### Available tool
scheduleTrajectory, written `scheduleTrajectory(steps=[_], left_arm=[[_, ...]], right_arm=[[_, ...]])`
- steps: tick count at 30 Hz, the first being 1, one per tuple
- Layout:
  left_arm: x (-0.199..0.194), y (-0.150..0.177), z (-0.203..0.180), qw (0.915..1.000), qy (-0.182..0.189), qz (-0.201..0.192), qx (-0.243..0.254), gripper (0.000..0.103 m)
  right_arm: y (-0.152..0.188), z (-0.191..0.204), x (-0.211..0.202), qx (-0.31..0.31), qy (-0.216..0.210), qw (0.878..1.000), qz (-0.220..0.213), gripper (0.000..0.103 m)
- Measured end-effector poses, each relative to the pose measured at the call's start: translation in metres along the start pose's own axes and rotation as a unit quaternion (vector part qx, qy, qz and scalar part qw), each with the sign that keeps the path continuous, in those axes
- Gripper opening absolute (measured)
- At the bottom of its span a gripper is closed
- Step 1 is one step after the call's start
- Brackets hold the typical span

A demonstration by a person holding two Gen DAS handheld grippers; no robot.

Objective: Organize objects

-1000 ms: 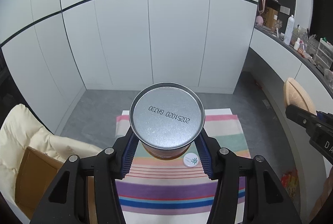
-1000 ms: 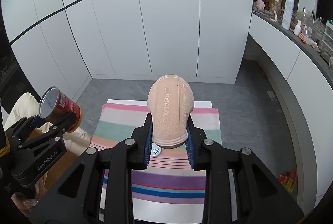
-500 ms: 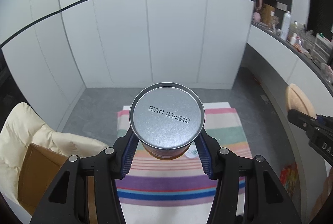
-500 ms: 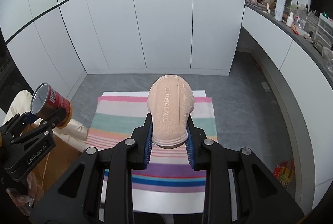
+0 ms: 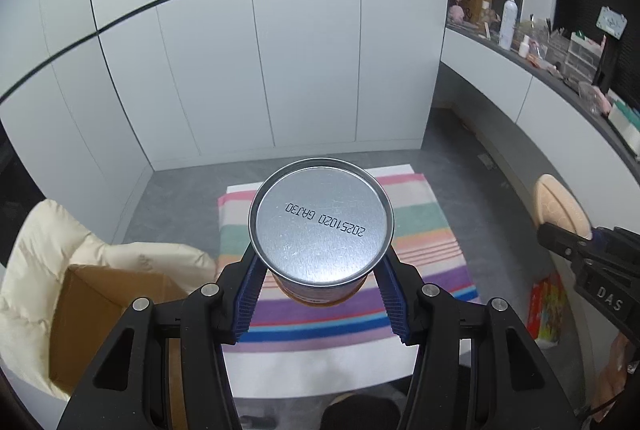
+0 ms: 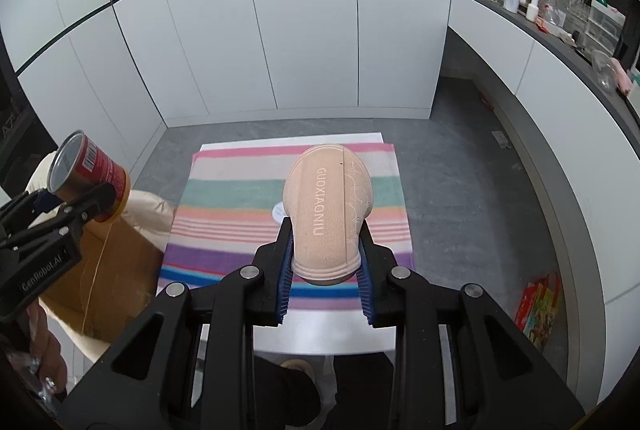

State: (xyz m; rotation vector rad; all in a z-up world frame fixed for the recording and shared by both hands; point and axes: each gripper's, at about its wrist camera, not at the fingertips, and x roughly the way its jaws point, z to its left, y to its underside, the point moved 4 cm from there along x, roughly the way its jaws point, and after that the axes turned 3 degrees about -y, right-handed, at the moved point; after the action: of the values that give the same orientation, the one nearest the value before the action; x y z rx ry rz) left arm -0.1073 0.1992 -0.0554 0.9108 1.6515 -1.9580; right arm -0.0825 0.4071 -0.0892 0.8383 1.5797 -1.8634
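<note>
Gripped tight in the left gripper [image 5: 320,294] above the striped cloth [image 5: 424,222], a round red tin can [image 5: 320,226], and at 3 o'clock, squeezed in the right gripper [image 6: 325,282], a soft pink slipper [image 6: 328,206], likely both for putting away.

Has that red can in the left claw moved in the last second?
Yes. In the right wrist view the can, gripped by the left gripper, shifted left, off the striped cloth towards the cardboard box.
</note>
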Motion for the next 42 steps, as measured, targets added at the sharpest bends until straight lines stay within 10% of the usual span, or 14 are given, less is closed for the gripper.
scheduleTrajectory(steps=[24,42], left_arm=[[-0.066,0.120,-0.012,0.9996,0.025,-0.005,0.010,0.055],[-0.052,0.139,-0.001,0.9995,0.018,0.024,0.001,0.055]], right_arm=[[0.150,-0.034,-0.064,0.042,0.008,0.998,0.050,0.029],[0.154,-0.044,-0.061,0.049,0.015,0.997,0.057,0.029]])
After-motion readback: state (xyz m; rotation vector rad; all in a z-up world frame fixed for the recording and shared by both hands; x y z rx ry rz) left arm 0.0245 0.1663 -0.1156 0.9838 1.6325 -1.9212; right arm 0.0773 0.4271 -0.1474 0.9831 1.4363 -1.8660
